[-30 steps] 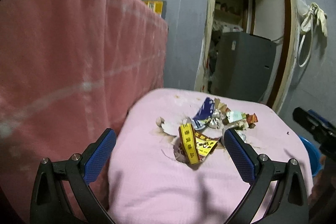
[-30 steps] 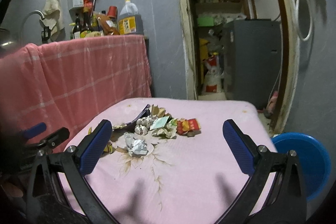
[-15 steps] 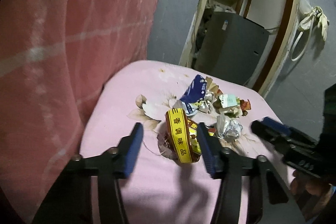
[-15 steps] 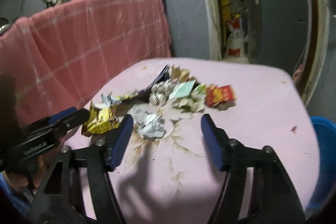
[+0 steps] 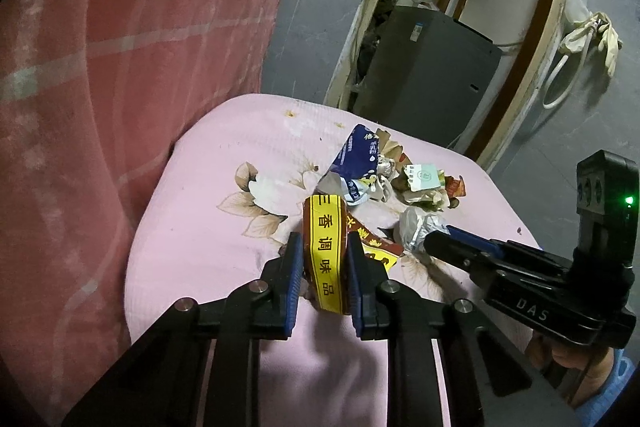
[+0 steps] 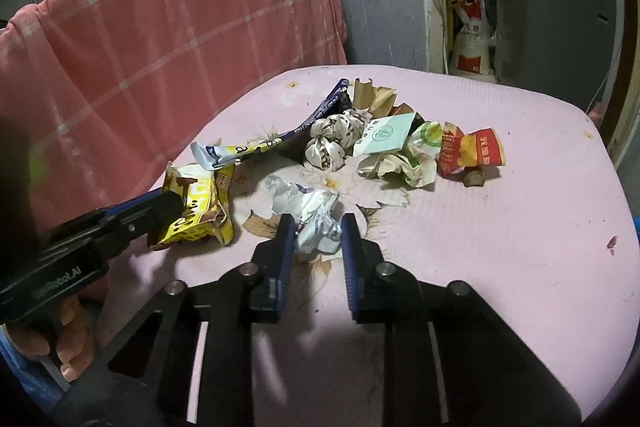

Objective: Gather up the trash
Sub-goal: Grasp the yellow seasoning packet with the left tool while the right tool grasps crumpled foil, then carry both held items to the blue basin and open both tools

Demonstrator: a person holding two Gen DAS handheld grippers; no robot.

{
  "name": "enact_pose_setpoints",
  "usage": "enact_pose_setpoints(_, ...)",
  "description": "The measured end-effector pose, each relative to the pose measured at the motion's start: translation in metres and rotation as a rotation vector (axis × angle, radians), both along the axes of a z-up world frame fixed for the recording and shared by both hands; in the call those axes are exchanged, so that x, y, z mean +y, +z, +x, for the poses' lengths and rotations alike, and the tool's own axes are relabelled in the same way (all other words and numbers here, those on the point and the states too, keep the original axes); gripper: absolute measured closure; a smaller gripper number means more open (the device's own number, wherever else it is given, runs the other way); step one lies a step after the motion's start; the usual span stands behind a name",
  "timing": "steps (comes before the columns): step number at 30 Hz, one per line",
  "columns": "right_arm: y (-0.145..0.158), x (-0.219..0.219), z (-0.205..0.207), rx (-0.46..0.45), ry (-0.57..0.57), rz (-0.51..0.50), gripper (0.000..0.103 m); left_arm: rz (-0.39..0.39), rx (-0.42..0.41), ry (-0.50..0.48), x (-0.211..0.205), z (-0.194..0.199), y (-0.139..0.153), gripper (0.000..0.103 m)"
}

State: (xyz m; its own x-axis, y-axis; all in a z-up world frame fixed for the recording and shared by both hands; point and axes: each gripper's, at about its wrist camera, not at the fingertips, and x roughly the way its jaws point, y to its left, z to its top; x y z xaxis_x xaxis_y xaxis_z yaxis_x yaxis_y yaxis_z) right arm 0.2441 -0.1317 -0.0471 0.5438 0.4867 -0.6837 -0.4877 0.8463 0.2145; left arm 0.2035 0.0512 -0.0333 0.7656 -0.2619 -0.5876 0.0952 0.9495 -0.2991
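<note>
1. Nearest to us, the left gripper [image 5: 323,259] is clenched on a yellow and brown wrapper [image 5: 325,255], which stands on edge between its blue pads at the near left of the trash pile.
2. Just to its right, the right gripper [image 6: 318,231] is closed around a crumpled white wrapper [image 6: 316,215], which is pinched between both pads and rests on the pink floral cloth [image 6: 500,247] covering the table.
3. In the right wrist view we see the left gripper [image 6: 160,213] coming in from the left, its tip buried in the yellow wrapper [image 6: 200,211]; the person's fingers [image 6: 66,339] show below it at the frame's edge.
4. Beyond the two held pieces lies the rest of the trash, touching in a loose heap: a blue and white pouch [image 5: 354,163], a balled patterned paper [image 6: 332,139], a pale green card [image 6: 386,135], a crumpled white and green wrapper [image 6: 408,159] and a red and yellow packet [image 6: 472,151].
5. A small brown lump [image 6: 474,179] sits against the red packet; we cannot tell what it is.
6. A pink checked cloth [image 6: 172,39] hangs along the left of the table.
7. Farthest back, a grey cabinet [image 5: 428,75] stands in a doorway, and bottles on a shelf are cut off by the top of the frame.
</note>
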Motion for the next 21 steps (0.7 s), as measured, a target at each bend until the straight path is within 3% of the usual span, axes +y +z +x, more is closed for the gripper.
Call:
enact_pose_setpoints(11,0.019,-0.027,-0.029,-0.093,-0.064,0.066,0.086,0.037,-0.081,-0.003,-0.019,-0.022,0.017,0.086)
enact_pose_setpoints(21,0.064,-0.090,-0.077,-0.339,-0.243,0.112,0.086,0.014,-0.219,-0.072,-0.075,-0.036,0.048,0.086)
